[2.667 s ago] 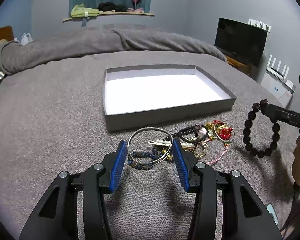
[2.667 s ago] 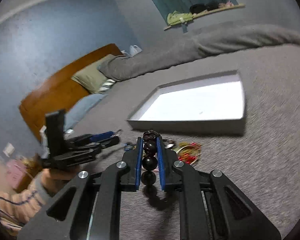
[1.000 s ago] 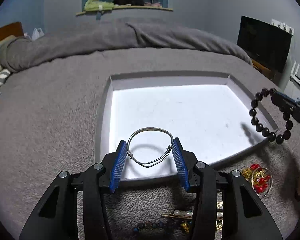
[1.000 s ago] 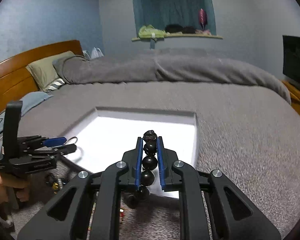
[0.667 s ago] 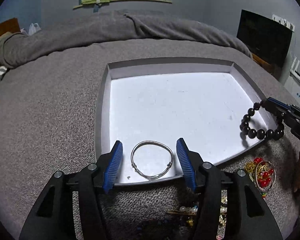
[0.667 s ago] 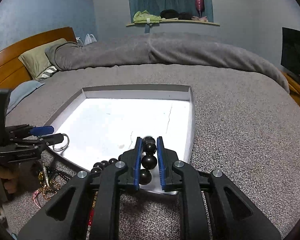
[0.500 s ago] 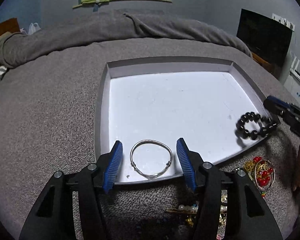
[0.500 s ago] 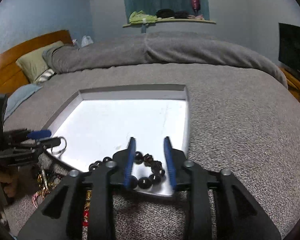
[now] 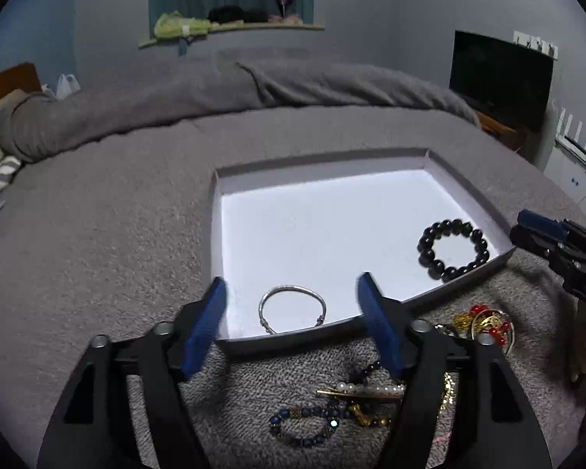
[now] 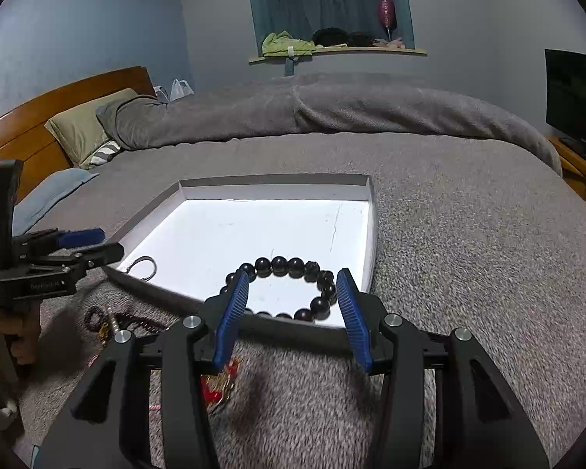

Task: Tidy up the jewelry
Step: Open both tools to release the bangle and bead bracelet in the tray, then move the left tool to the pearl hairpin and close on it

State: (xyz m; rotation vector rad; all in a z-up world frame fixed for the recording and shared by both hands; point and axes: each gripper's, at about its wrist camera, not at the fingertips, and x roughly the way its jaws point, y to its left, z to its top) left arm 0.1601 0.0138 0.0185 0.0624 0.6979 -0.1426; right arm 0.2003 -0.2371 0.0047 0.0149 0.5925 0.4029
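You hold your left gripper (image 9: pixel 293 301) low over the near edge of a shallow grey tray (image 9: pixel 215 211) with a white floor, which sits on a grey bed blanket (image 9: pixel 97 234). Its blue-padded fingers (image 9: pixel 207 324) are spread wide and grip nothing. Between them, on the tray floor in the near left corner, lies a thin silver bangle (image 9: pixel 292 308), flat and touching neither finger.

Your right gripper (image 10: pixel 291 297) hovers at the tray's near right corner, its fingers (image 10: pixel 349 324) also spread wide with nothing in them. A dark round-bead bracelet (image 10: pixel 283 289) lies flat on the tray floor just beyond and between the fingertips; you cannot tell from this angle whether the left fingertip touches a bead. In the left wrist view the same bracelet (image 9: pixel 453 248) rests in the tray's near right corner, well apart from the bangle.

Outside the tray, on the blanket near you, sits a loose pile of jewelry: a blue bead bracelet (image 9: pixel 304 426), a pearl hair clip (image 9: pixel 365 390), and a gold ring-shaped piece with red beads (image 9: pixel 488 322). Beyond the tray are a rumpled grey duvet (image 10: pixel 332 109), an olive pillow (image 10: pixel 82 125) against a wooden headboard (image 10: pixel 39 121), and a dark television (image 9: pixel 500 74) at the right.
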